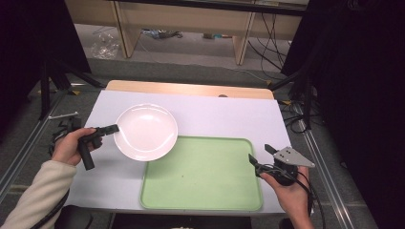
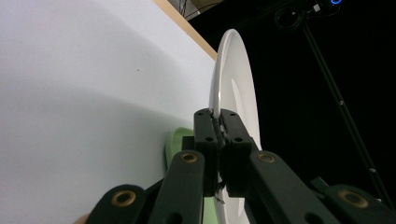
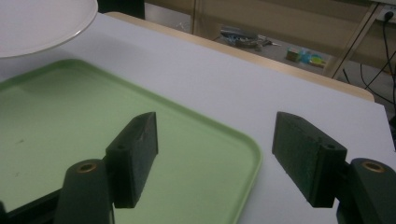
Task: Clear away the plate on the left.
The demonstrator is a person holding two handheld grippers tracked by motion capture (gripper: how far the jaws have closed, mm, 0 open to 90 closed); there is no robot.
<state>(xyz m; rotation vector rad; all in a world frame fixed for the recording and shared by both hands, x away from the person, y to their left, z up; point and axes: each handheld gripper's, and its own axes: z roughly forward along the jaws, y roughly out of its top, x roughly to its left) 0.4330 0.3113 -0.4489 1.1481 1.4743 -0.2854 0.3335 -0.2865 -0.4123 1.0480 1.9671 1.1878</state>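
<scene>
The left tongs [image 1: 114,128] pinch the left rim of the white plate [image 1: 145,132], which is held over the bench [image 1: 224,119], its near edge overlapping the green tray's [image 1: 205,176] far-left corner. The right tongs [image 1: 260,156] stand spread at the tray's right edge, gripping nothing. In the left gripper view the tongs hide the plate's lower rim.

White table [image 1: 215,114], wood strip along far edge. Green tray [image 1: 203,174] lying flat on near part, close to front edge.
</scene>
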